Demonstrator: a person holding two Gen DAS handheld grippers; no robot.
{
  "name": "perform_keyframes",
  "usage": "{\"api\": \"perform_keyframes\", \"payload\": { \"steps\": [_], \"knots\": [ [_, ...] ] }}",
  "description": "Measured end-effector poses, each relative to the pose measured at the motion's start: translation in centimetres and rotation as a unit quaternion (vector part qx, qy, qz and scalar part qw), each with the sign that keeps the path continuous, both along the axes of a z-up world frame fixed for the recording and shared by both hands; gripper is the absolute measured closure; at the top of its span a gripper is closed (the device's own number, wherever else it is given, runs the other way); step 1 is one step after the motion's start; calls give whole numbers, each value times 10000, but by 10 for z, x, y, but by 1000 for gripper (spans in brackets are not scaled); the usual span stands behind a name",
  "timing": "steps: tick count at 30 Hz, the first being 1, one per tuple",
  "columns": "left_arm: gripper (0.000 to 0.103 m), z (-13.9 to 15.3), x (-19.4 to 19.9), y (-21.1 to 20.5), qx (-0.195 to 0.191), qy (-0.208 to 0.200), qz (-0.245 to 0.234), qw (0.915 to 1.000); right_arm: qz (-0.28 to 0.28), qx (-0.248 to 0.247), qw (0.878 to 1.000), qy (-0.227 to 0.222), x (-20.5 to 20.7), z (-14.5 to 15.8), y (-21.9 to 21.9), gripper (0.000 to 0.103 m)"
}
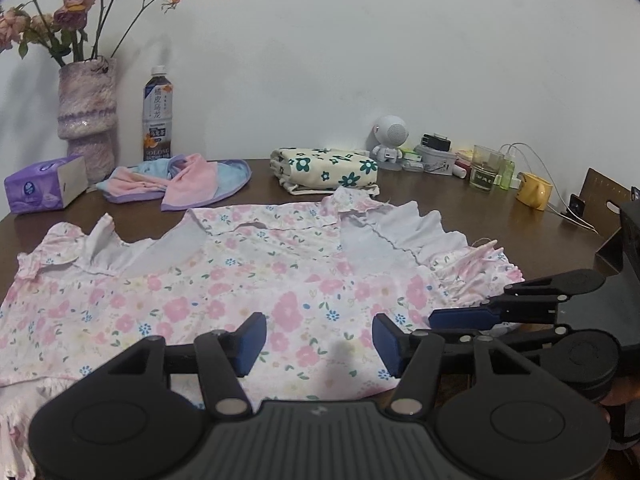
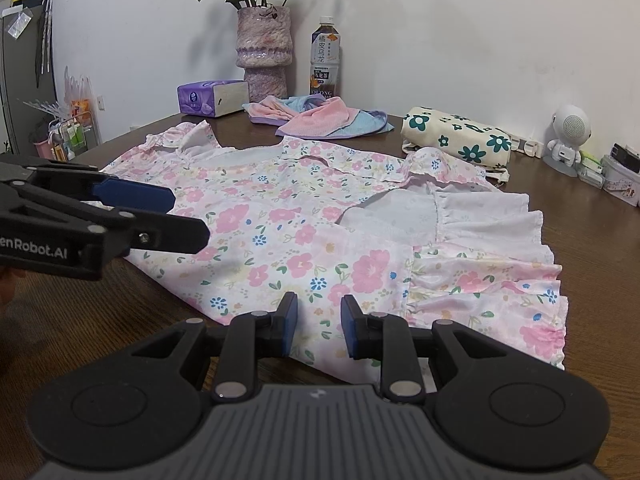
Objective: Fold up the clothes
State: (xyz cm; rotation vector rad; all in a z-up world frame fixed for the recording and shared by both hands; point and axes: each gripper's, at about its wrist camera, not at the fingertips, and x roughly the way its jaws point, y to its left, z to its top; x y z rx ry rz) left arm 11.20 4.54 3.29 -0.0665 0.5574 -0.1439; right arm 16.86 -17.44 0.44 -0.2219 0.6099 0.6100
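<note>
A pink flowery dress (image 1: 256,280) is spread flat on the brown table (image 1: 460,204). One side of it has been folded over, so the white inside and a frilly edge (image 2: 492,216) are seen. The left gripper (image 1: 319,338) is held low over the near part of the dress. Its jaws are wide open and nothing is held between them. The right gripper (image 2: 319,326) is held over the near edge of the dress, by the frills. Its jaws are partly open, with a small gap, and nothing is held there either.

Behind the dress, a small pink and blue cloth (image 1: 180,182) is laid in a heap. Beside it a folded cream cloth with green flowers (image 1: 324,168) is seen. A purple tissue box (image 1: 44,184), a fuzzy vase of dried roses (image 1: 86,116) and a tea bottle (image 1: 157,114) are lined up near the wall.
</note>
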Motion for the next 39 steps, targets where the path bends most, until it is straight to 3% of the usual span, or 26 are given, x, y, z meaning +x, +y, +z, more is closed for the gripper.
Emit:
{"api": "perform_keyframes", "payload": {
  "steps": [3,9,12,15,18,20,24,27,33,39],
  "knots": [
    [48,2,4,4,-42,2,34,10000,-11,30,10000,2,0,1,-1,79],
    [56,10,19,6,-101,14,-71,9999,-357,708,9968,-45,6,23,-32,79],
    [56,9,34,1,-92,145,-87,9998,-643,657,9957,-114,16,28,-42,79],
    [57,5,48,-5,-84,240,-150,9996,-863,729,9936,50,26,24,-47,79],
    [65,-1,61,-13,-23,299,-211,9993,-763,883,9930,196,30,22,-41,83],
    [77,-6,69,-17,6,344,-243,9991,-674,767,9947,109,32,23,-28,83],
    [78,-22,78,-19,109,540,-191,9983,-522,596,9966,225,53,18,-1,92],
    [83,-26,78,-13,88,447,-129,9989,-471,361,9978,286,62,5,14,93],
    [88,-27,74,9,-271,429,51,9987,-702,407,9964,242,69,-2,-3,96],
    [92,-28,66,38,-605,419,520,9959,-694,472,9962,234,68,-1,-15,100]
  ]
}}
